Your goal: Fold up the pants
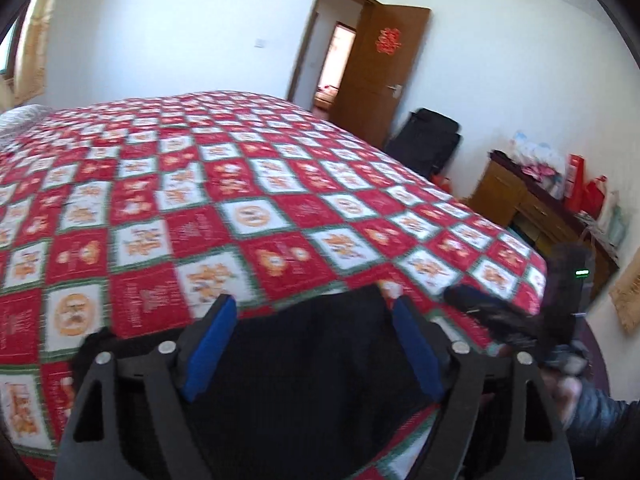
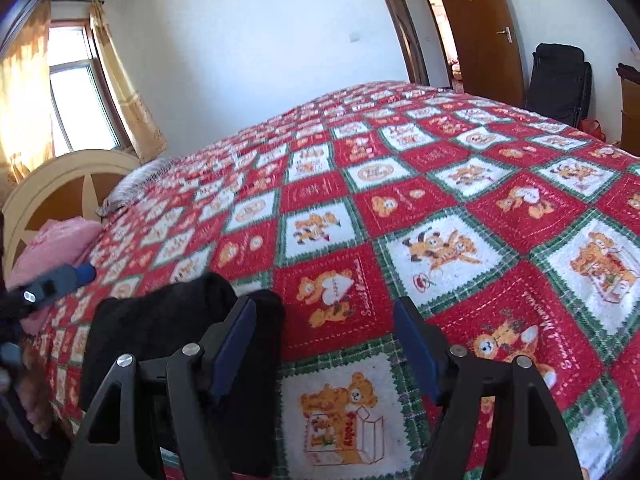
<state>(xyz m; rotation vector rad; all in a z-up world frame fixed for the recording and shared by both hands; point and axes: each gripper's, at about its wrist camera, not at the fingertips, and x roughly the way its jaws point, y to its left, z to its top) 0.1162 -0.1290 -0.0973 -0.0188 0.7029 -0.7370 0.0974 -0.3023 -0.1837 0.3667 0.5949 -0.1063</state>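
Observation:
The black pants (image 1: 312, 368) lie bunched at the near edge of the bed with the red and white checked blanket (image 1: 240, 208). My left gripper (image 1: 312, 312) is open, its blue-padded fingers (image 1: 212, 344) standing on either side of the dark cloth. In the right wrist view the pants (image 2: 168, 320) lie at the lower left. My right gripper (image 2: 324, 312) is open over the blanket (image 2: 440, 208), and its left finger (image 2: 236, 344) is next to the pants. The right gripper also shows in the left wrist view (image 1: 500, 320), and the left gripper shows in the right wrist view (image 2: 56, 280).
An open brown door (image 1: 380, 68) and a black bag (image 1: 428, 140) stand beyond the bed. A wooden cabinet (image 1: 520, 200) with red bags is at the right. A pink pillow (image 2: 52, 248), a headboard (image 2: 60, 184) and a curtained window (image 2: 72, 88) are at the left.

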